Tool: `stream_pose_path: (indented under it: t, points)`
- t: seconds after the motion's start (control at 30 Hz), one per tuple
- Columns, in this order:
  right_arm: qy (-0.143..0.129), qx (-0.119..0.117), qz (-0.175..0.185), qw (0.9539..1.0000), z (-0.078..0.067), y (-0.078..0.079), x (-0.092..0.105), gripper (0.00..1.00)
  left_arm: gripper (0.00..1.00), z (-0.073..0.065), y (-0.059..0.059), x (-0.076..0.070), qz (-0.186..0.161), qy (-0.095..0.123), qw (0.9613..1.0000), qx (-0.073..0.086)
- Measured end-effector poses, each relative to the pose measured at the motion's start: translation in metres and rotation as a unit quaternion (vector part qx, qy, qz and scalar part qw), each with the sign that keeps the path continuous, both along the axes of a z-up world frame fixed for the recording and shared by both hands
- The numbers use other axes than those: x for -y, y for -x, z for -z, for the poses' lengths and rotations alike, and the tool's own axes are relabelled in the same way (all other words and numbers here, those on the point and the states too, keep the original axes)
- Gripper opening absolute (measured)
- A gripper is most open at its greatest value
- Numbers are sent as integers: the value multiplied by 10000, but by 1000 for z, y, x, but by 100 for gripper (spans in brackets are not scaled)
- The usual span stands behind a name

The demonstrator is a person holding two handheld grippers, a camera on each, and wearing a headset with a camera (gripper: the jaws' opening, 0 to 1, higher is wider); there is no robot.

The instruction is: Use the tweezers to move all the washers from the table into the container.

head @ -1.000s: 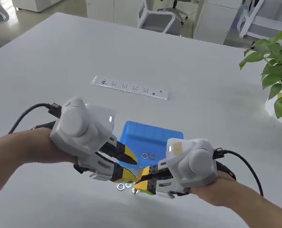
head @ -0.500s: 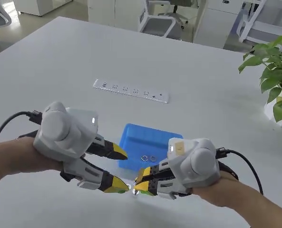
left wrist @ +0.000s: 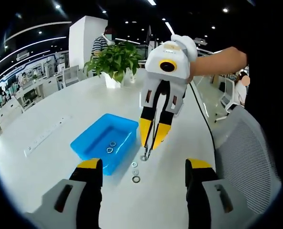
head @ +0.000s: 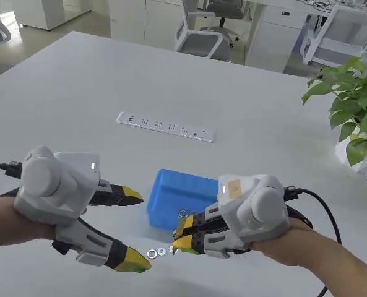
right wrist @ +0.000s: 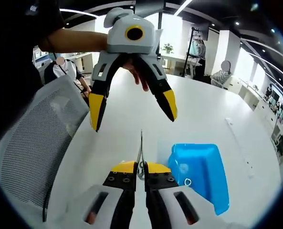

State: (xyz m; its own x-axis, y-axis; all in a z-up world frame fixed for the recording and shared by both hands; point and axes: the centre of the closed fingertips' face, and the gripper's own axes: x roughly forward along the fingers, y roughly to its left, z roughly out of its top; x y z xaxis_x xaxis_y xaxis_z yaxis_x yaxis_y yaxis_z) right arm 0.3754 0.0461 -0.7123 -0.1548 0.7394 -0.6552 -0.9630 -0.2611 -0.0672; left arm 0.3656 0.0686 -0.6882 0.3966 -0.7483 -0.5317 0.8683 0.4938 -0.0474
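My right gripper (head: pixel 182 238) is shut on thin metal tweezers (right wrist: pixel 141 145), which point down at the table. In the left gripper view the tweezers (left wrist: pixel 149 143) end at the top of a short row of several washers (left wrist: pixel 135 172), just beside the blue container (left wrist: pixel 91 152). From the head view the washers (head: pixel 156 252) lie on the white table in front of the container (head: pixel 164 210). A few washers (left wrist: pixel 111 145) rest inside the container. My left gripper (head: pixel 135 229) is open and holds nothing, to the left of the washers, with its jaws spread wide.
A white power strip (head: pixel 164 127) lies on the table beyond the container. A potted plant (head: pixel 350 117) stands at the far right. Office chairs (head: pixel 202 28) stand past the table's far edge. A mesh chair (left wrist: pixel 256 157) is close beside the table.
My left gripper has drawn back to the left, away from the right gripper, and its jaws have spread wider. The right gripper has stayed by the washers with the tweezers.
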Motion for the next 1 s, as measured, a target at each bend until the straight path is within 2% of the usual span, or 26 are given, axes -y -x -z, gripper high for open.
stream_pose_path:
  t: [0.37, 0.53, 0.6, 0.67, 0.83, 1.0]
  points:
    - [-80, 174, -21, 9998, -24, -15, 2, 6, 85, 3, 2, -6, -100, 15, 9999, -71]
    - [-165, 244, -8, 9996, -33, -24, 0, 6, 92, -1, 0, -5, -201, 64, 9998, 7]
    - [-212, 280, 16, 9994, -37, -29, -2, 6, 92, -1, 1, -5, -222, 98, 9997, -55]
    - [-245, 309, 35, 9992, -41, -35, -3, 6, 94, -2, 0, -6, -255, 110, 9996, -49]
    - [-345, 389, 127, 9986, -46, -50, -6, 6, 96, -4, -1, -6, -308, 164, 9994, -37]
    - [-348, 448, 176, 9982, -45, -62, -8, 6, 99, -5, -4, -9, -384, 173, 9991, -26]
